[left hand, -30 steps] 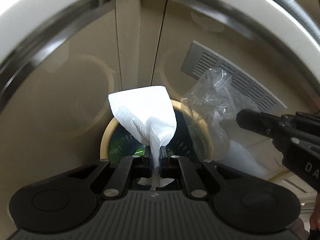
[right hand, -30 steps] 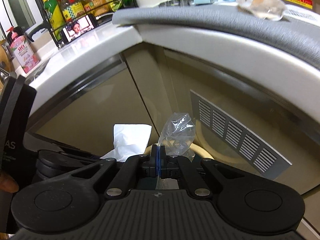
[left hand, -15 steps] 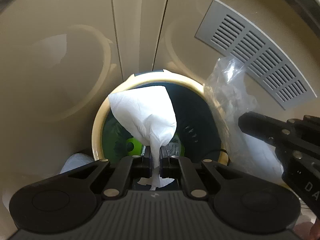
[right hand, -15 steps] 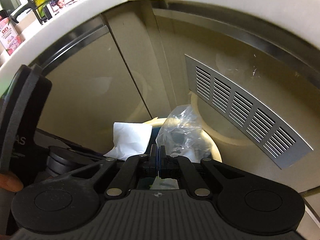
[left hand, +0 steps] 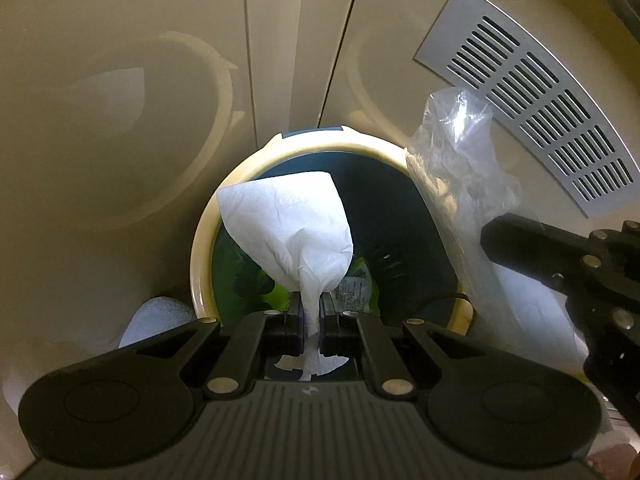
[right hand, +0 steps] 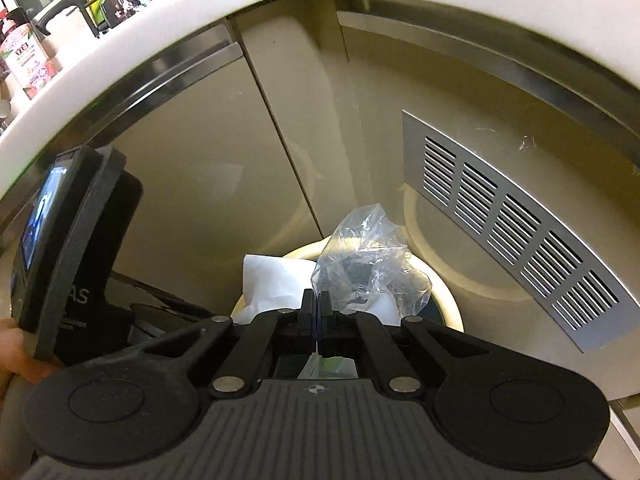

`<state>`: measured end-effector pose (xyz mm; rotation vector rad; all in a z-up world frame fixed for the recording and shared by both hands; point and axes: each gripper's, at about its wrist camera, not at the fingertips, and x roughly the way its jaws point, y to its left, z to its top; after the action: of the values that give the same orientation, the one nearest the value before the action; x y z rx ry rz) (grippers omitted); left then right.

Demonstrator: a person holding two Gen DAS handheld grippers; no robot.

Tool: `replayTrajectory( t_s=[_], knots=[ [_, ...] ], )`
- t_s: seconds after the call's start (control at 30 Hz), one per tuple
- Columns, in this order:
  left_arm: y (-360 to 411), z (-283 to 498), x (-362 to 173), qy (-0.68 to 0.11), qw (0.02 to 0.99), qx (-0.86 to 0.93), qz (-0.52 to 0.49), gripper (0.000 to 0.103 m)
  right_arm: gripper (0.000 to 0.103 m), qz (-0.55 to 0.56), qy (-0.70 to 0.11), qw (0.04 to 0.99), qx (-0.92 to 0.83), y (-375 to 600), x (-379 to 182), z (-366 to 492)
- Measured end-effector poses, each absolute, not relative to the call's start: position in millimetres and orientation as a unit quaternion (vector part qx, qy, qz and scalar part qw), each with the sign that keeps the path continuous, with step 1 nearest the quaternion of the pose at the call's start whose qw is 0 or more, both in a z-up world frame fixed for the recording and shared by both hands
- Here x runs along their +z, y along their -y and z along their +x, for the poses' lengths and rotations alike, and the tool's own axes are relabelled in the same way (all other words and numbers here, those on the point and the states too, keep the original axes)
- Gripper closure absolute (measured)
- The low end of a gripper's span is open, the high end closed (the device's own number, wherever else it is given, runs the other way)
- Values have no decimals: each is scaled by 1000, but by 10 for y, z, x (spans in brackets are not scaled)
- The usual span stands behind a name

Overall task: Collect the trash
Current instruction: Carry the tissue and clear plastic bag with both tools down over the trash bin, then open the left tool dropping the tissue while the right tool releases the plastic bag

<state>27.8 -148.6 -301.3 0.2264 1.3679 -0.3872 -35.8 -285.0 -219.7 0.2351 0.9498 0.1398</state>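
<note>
Left claw (left hand: 310,312): pinched narrow on the white tissue (left hand: 290,232), which fans out above the fingers at centre frame, over the mouth of the bin (left hand: 202,252).
Right claw (right hand: 316,312): closed tight on the clear plastic wrapper (right hand: 368,256); in the left view it reaches in from the right edge with the wrapper hanging over the bin's right rim.
Bin: cream rim, dark liner, green and printed scraps already lying at the bottom.
Backdrop: beige cabinet doors (left hand: 120,100) fill both views, with a grey vent grille (right hand: 520,232) at right.
Change: a second ago the white surface edge (right hand: 120,40) curved across the top of the left view and only a sliver of bin showed; now that edge is gone from the left view and the bin's opening fills the centre.
Meaning: both claws have dropped to the bin, so the carry looks finished.
Next: probably opening each claw; the light wrapper may cling or drift past the rim.
</note>
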Motion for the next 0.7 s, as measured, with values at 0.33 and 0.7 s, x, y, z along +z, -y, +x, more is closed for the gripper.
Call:
replayTrajectory(
  t_s=[0.33,0.7],
  knots=[
    [1477,292,-3009,-629,751,-174,102,96,102,117,-441,886,82,2838,-2170,-317],
    [1450,299,-3009,-632,749,-172,99,96,102,90,-445,885,104,2855,-2121,-184]
  ],
)
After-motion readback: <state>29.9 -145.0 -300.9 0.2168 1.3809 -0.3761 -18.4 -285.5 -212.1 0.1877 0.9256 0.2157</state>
